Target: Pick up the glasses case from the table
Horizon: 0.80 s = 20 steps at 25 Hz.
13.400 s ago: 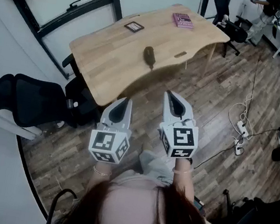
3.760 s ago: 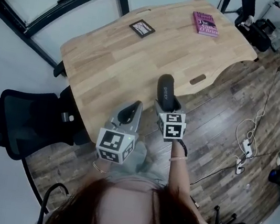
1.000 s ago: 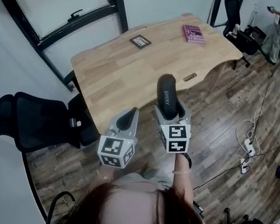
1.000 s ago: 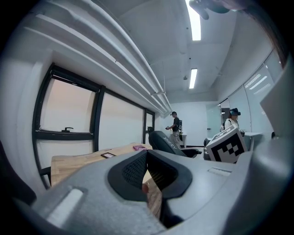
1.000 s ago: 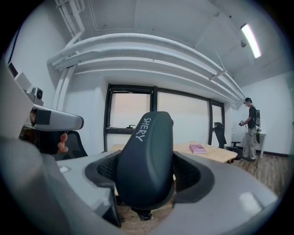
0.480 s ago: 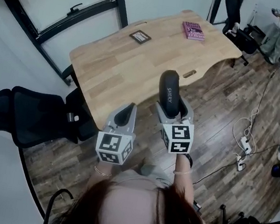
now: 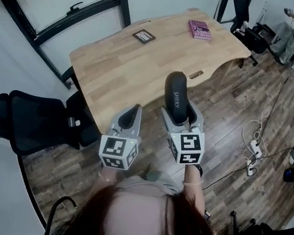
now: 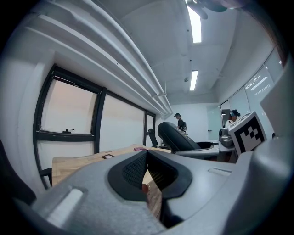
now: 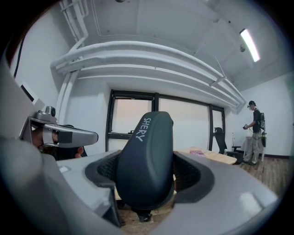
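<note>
Our right gripper (image 7: pixel 180 112) is clamped on the smooth, dark, rounded glasses case (image 7: pixel 175 94), which stands up between its jaws. Beside it, our left gripper (image 7: pixel 130 118) is closed on nothing. Earlier the case lay on the pale wooden counter (image 7: pixel 116 67) ahead; now it is lifted clear

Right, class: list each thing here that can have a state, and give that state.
glasses case: closed, held off the table
right tool: shut on the glasses case
left tool: shut, empty
book: closed, flat on the table
</note>
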### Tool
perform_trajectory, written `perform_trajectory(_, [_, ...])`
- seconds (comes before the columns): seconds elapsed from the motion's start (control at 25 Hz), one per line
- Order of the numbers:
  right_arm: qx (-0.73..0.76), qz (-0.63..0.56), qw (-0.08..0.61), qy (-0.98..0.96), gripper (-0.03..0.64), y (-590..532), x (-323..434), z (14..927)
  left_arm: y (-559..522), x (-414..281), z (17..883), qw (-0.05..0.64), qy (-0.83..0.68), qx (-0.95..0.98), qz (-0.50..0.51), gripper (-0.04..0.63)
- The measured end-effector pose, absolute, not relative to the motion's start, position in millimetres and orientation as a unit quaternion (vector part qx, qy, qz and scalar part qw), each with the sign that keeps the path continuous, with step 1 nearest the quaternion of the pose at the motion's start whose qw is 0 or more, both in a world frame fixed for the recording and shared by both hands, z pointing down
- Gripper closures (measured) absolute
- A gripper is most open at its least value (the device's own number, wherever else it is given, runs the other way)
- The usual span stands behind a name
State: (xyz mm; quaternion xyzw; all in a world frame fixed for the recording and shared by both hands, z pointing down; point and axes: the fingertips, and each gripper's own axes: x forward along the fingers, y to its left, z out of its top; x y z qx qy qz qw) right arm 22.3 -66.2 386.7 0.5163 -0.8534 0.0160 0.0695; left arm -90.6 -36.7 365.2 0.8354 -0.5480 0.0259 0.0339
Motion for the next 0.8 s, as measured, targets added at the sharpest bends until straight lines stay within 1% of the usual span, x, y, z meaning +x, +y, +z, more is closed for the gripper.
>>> perform_trajectory(0.8, [0.522, 0.005, 0.079, -0.849, 0.275, -64.9, 23.5, 383.9, -43.8, -85.3, 364.5, 0.032, -0.538, 0.842, 0.025, 0.586])
